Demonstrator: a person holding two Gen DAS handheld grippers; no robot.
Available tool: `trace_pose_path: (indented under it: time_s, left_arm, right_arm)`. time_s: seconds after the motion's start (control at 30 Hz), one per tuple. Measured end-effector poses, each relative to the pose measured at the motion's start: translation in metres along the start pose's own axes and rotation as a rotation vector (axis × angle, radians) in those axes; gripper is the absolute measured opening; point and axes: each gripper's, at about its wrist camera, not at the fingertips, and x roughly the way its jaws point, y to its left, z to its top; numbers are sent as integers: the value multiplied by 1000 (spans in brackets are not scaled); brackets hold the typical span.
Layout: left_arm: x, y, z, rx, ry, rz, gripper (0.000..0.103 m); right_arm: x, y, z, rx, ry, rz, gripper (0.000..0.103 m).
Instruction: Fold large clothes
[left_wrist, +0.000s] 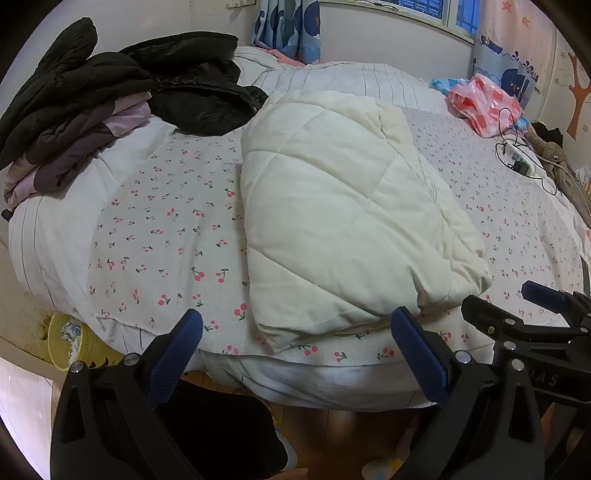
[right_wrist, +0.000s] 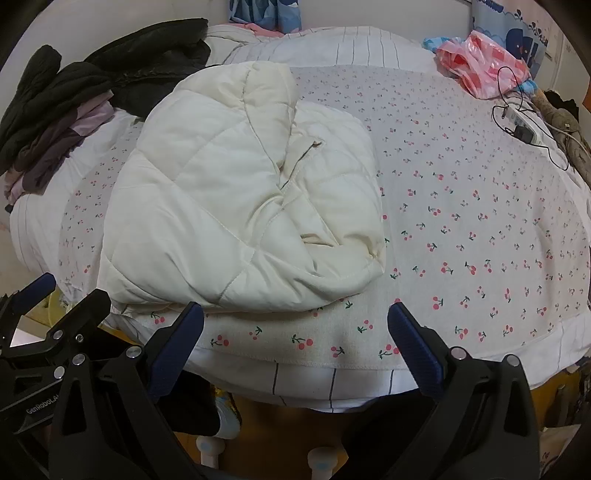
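A cream quilted padded garment (left_wrist: 343, 214) lies folded into a compact bundle on the cherry-print bed cover (left_wrist: 162, 229); it also shows in the right wrist view (right_wrist: 236, 199). My left gripper (left_wrist: 295, 332) is open and empty, held just off the bed's near edge in front of the bundle. My right gripper (right_wrist: 295, 325) is open and empty, also at the near edge, to the right of the bundle. The right gripper shows at the right edge of the left wrist view (left_wrist: 532, 306), and the left gripper at the left edge of the right wrist view (right_wrist: 44, 295).
A pile of black and purple clothes (left_wrist: 110, 96) sits at the bed's far left. A pink plastic bag (left_wrist: 484, 99) and a power strip with cables (left_wrist: 521, 162) lie at the far right. A yellow bin (left_wrist: 70, 343) stands on the floor at left.
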Motion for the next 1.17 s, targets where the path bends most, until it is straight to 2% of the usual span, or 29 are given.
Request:
trace_pose_path:
  time_s: [0.37, 0.43, 0.47, 0.53, 0.6, 0.67, 0.77, 0.87, 1.17]
  left_arm:
    - [3, 1, 2, 0, 1, -4, 98]
    - [2, 3, 2, -16, -5, -46, 98]
    - [2, 3, 2, -17, -8, -91, 98]
    - [6, 5, 2, -38, 26, -157, 98]
    - [8, 7, 1, -49, 36, -179, 98]
    - [5, 6, -2, -47, 14, -124, 98]
    - [2, 5, -2, -28, 3, -118, 98]
    - [-2, 1, -3, 2, -21, -79, 98]
    - [-1, 2, 0, -6, 6, -31, 98]
  right_arm:
    - [1, -2, 0, 5, 1, 5, 96]
    - [1, -2, 0, 7, 3, 10, 96]
    - [2, -2, -1, 7, 5, 13, 96]
    - [2, -1, -1, 6, 7, 20, 96]
    - [2, 1, -2, 2, 11, 25, 96]
    - [2, 2, -2, -3, 8, 26, 96]
    - [0, 0, -2, 9, -2, 35, 96]
    - [-5, -3, -1, 19, -24, 34, 96]
    - [-19, -2, 0, 21, -83, 3, 96]
